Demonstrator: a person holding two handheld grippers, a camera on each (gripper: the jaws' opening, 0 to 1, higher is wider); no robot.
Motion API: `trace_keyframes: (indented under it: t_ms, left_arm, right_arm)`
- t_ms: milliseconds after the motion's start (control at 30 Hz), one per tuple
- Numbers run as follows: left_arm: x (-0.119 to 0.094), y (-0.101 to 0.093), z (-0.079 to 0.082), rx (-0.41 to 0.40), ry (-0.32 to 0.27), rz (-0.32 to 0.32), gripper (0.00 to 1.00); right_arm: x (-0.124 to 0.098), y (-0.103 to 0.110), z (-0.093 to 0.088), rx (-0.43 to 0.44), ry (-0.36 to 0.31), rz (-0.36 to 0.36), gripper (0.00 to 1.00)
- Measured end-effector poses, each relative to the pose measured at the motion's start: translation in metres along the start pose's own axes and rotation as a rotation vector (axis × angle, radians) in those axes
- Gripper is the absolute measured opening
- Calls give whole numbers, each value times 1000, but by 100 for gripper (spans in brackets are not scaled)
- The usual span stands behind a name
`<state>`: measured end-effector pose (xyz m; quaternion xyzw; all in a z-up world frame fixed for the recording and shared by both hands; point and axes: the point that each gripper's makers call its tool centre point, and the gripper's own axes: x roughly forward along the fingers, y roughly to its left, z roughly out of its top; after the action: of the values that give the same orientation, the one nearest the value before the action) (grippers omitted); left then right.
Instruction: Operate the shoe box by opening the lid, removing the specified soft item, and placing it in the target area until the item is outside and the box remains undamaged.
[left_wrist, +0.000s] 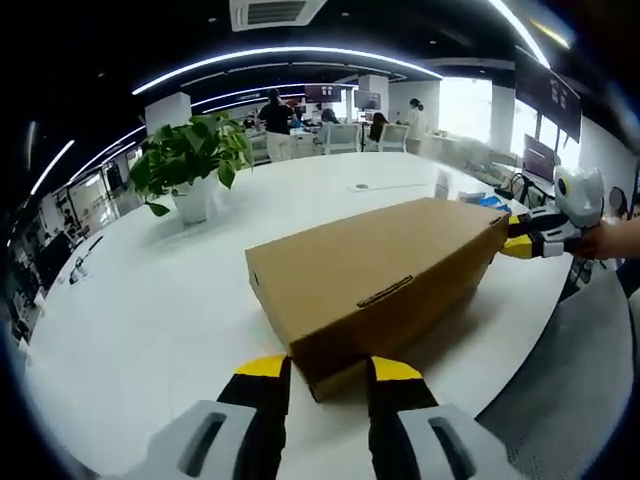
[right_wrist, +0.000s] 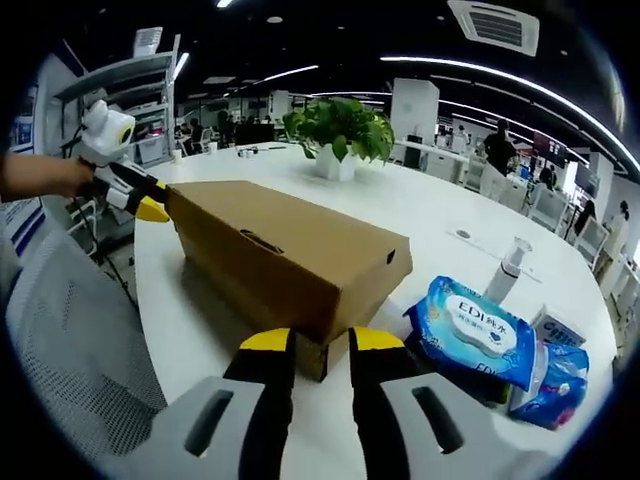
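I am holding both spread grippers, left (left_wrist: 330, 372) and right (right_wrist: 321, 343), bracketing opposite corners of the lidded rectangular brown cardboard shoe box (left_wrist: 375, 270); contents unseen.

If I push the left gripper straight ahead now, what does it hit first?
The near corner of the shoe box. The left gripper has its open jaws on either side of that corner, apparently almost touching, though depth is hard to judge.

Each view looks along the shoe box (left_wrist: 385, 275) from opposite ends, very close; both share the box and the plant (right_wrist: 340, 130).
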<state>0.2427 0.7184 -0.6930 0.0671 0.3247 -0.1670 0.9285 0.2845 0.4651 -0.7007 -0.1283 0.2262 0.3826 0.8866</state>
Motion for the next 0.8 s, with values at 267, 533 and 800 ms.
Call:
trace_keyframes:
  t_ms: [267, 533, 800]
  left_arm:
    - [5, -1, -10, 0, 28, -5, 30]
    - [0, -1, -9, -23, 7, 1, 30]
    - [1, 2, 1, -35, -28, 5, 28]
  right_arm:
    - [5, 4, -12, 3, 35, 16, 19]
    - [0, 4, -3, 44, 22, 22, 21]
    - [2, -1, 9, 48, 14, 25, 21]
